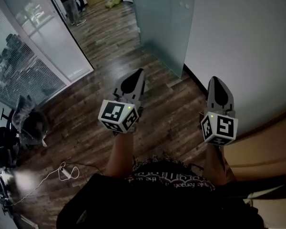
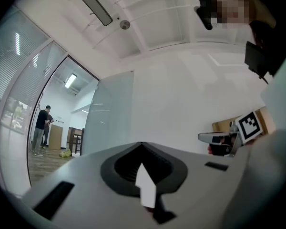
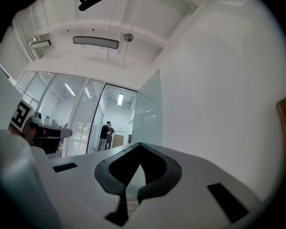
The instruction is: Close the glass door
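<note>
My head view's dim, corners black. Gripper views glow off the white wall [image 3: 219, 104], edges bowed, glass door [image 3: 150, 113] glinting.

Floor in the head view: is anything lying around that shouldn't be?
A white cable lies loose on the wooden floor at lower left, possibly a trip risk. A yellow-green bundle lies far down the corridor. Nothing looks spilled.

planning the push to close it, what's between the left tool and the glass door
Only bare wood floor lies between the left tool and the glass door. The head view shows this stretch, with nothing standing on it.
</note>
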`<state>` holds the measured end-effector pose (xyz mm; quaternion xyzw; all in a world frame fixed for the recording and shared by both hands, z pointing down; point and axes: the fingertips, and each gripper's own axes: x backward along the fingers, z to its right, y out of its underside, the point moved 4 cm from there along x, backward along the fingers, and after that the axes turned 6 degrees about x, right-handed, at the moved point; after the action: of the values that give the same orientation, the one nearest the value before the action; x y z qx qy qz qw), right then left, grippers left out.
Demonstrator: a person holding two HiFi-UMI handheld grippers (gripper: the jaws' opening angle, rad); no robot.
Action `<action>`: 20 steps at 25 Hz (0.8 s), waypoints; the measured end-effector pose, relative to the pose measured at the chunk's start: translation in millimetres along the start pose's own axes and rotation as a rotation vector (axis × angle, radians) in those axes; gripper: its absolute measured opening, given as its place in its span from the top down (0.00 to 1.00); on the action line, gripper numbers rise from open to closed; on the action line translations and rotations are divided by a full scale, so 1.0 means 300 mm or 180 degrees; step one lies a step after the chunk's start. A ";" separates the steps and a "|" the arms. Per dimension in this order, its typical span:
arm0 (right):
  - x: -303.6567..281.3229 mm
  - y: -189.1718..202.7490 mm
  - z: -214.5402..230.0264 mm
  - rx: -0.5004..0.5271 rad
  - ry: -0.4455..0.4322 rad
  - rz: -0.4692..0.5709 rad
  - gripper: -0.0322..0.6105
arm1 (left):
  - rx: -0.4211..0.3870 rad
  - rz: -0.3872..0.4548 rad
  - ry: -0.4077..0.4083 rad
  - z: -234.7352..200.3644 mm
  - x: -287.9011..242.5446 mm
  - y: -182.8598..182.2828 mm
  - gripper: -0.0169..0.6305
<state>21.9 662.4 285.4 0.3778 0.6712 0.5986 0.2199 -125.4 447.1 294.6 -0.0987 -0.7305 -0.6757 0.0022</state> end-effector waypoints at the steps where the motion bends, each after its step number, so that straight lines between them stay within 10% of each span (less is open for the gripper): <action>1: 0.000 -0.002 0.000 -0.0010 -0.0019 0.0016 0.95 | 0.0010 0.0006 0.0001 0.000 0.002 0.000 0.97; 20: -0.094 0.065 0.112 -0.0022 -0.0251 0.0052 0.94 | -0.0061 0.0131 0.0033 0.097 -0.108 0.055 0.97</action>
<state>69.2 662.0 293.8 0.4059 0.6569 0.5873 0.2426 -87.4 472.3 303.7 -0.1101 -0.7218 -0.6830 0.0190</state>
